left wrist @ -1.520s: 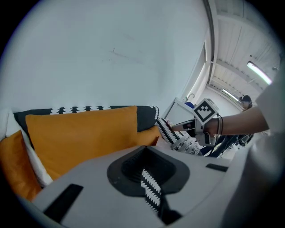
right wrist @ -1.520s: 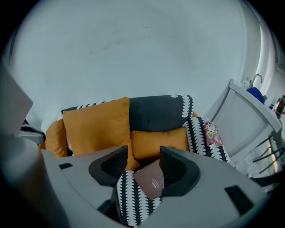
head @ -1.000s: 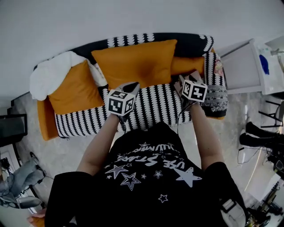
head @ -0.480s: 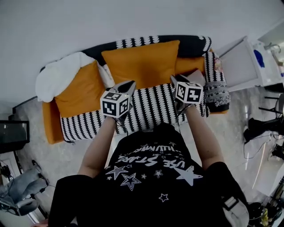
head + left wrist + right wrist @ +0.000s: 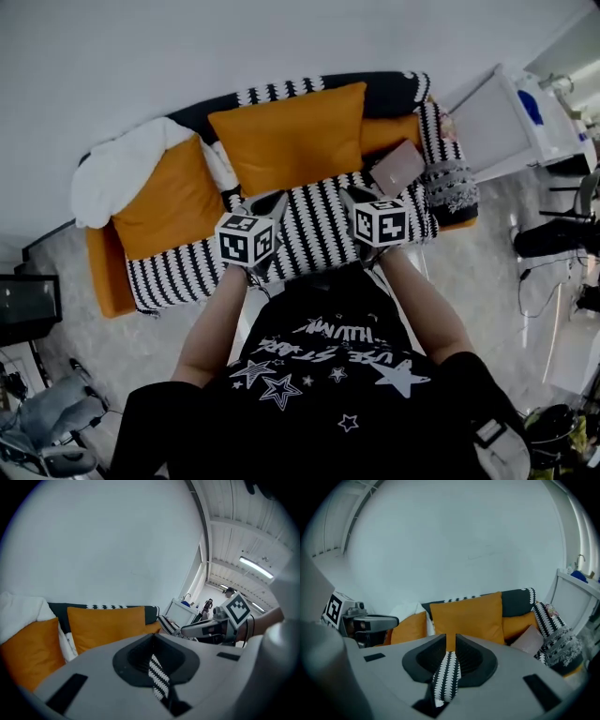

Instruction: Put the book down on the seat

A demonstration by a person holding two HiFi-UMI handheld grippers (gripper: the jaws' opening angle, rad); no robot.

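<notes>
On the striped seat (image 5: 314, 223), at 1 o'clock from the right gripper (image 5: 356, 199), the book (image 5: 397, 166) now lies released. That gripper has backed away, its empty jaws just narrowing to a slit. The left gripper (image 5: 270, 204) shows jaws pressed together. Placement looks done.

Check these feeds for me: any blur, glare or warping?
Head view: evenly lit, sharp, but fisheye bows the sofa. Left gripper view: dark vignetted corners, ceiling light glares. Right gripper view: vignetted too, the book a little soft.
</notes>
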